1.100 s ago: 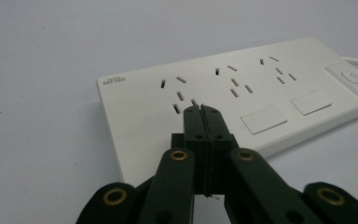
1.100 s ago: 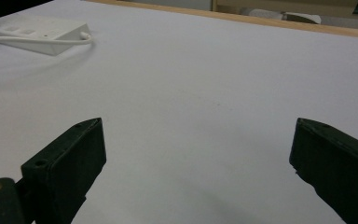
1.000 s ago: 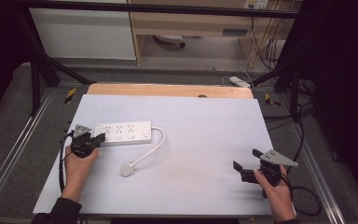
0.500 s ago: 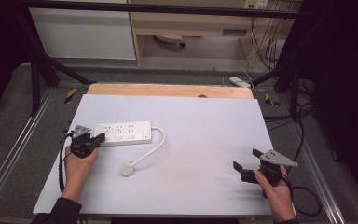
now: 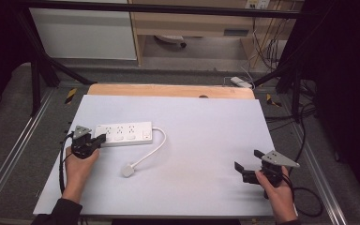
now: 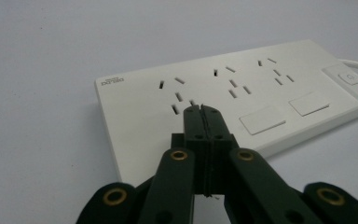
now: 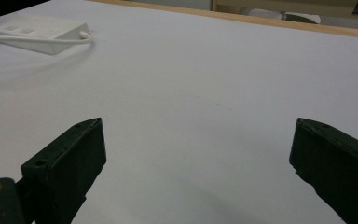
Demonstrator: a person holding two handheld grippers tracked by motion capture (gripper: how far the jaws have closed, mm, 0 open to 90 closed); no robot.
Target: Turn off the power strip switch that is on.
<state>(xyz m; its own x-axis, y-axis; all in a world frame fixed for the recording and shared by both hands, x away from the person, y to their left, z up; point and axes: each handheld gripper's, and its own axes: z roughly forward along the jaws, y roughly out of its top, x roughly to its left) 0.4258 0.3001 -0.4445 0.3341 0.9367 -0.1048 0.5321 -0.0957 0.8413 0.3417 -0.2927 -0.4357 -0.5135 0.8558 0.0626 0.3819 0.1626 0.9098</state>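
White sheeting covered the surface, with a wooden strip along its far edge and dark framing, shelving and loose cables beyond. Power strip lay flat toward the left side, long axis running left to right across the sheet, sockets facing up, switch end pointing right. Its cord left that end, curved back toward the person and ended at a plug lying loose on the sheet. Left hand-held gripper had its jaws fully closed on nothing, tips together over the strip's left end near the first sockets; contact could not be told. Right hand-held gripper sat well apart at the near right, jaws spread wide and empty, above bare sheet. Risk as judged: closed tips pressing on one end could slide or pivot the light strip on the smooth sheet, swinging the cord and dragging the plug; tips might also catch in a socket slot.
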